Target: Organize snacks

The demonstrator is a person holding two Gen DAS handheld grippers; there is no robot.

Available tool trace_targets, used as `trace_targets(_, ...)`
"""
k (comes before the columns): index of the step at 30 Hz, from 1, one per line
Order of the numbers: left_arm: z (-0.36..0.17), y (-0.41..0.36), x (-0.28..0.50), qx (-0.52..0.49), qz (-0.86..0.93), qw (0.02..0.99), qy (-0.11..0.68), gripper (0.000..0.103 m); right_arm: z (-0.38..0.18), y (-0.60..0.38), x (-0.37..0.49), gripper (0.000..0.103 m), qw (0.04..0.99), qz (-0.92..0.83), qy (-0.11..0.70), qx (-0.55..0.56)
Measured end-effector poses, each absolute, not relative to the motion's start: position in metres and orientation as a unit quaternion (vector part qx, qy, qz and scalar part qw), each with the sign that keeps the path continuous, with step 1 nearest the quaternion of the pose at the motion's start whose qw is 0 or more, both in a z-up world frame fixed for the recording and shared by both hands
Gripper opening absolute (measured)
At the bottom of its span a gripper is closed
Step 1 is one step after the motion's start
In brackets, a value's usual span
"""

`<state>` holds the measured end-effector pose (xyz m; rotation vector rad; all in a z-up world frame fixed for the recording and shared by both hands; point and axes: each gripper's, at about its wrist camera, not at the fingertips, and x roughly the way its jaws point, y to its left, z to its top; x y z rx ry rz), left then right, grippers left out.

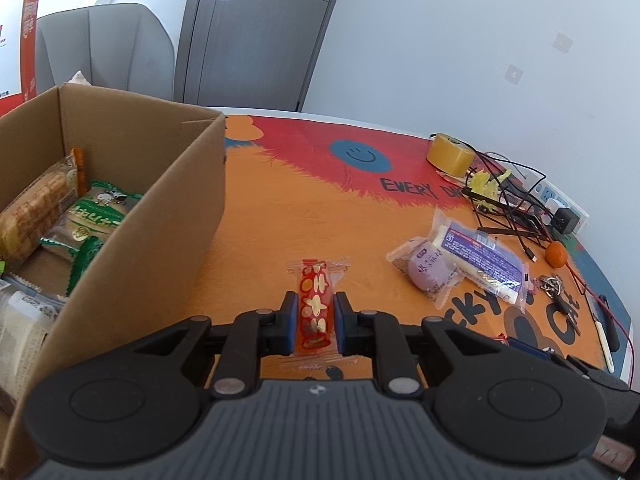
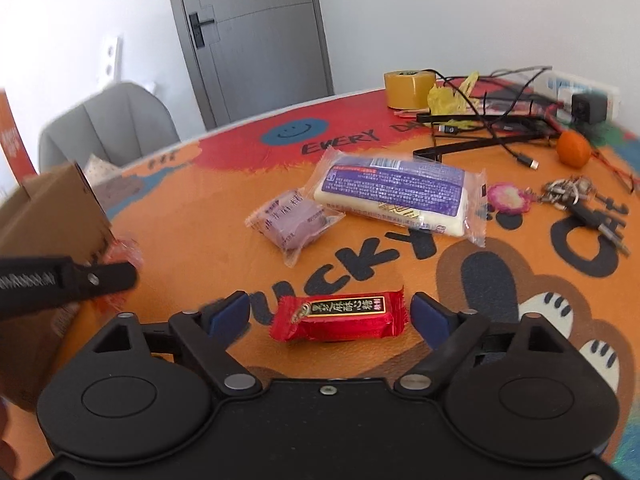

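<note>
My left gripper is shut on a red and orange candy packet held just above the table, right of the cardboard box. The box holds several wrapped snacks. In the right wrist view my right gripper is open, its blue pads well apart on either side of a red sweet packet lying on the mat, not touching it. Farther off lie a purple wrapped cake and a long white and purple packet. The left gripper shows at the left edge, beside the box corner.
A yellow tape roll, tangled black cables, a power strip, a small orange, a pink charm and keys crowd the table's far right. A grey chair and a door stand behind.
</note>
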<state>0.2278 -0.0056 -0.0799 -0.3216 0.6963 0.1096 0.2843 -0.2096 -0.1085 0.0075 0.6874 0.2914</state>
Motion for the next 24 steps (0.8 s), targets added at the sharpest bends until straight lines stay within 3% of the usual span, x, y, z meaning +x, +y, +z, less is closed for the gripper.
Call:
trace_targets(1,-0.080,-0.005,0.228,-0.157,0.053,0.926,0.340,0.017,-0.108,-0.207,0.283,0.069,0.933,0.136,0.334,-0.011)
trace_targets(4,-0.079,-0.006,0.226,-0.155,0.052,0.926,0.339,0.017,-0.106,-0.211,0.283,0.058,0.932,0.141,0.333,-0.006)
trace_targets(5,-0.079,-0.006,0.225,-0.154,0.052,0.927,0.338,0.017,-0.104,-0.213,0.282,0.050,0.933,0.141,0.330,-0.003)
trace_targets(24,-0.048,-0.002,0.202,-0.136,0.062,0.943,0.296,0.017,-0.070,-0.223,0.272,0.044,0.939,0.182,0.284,0.066)
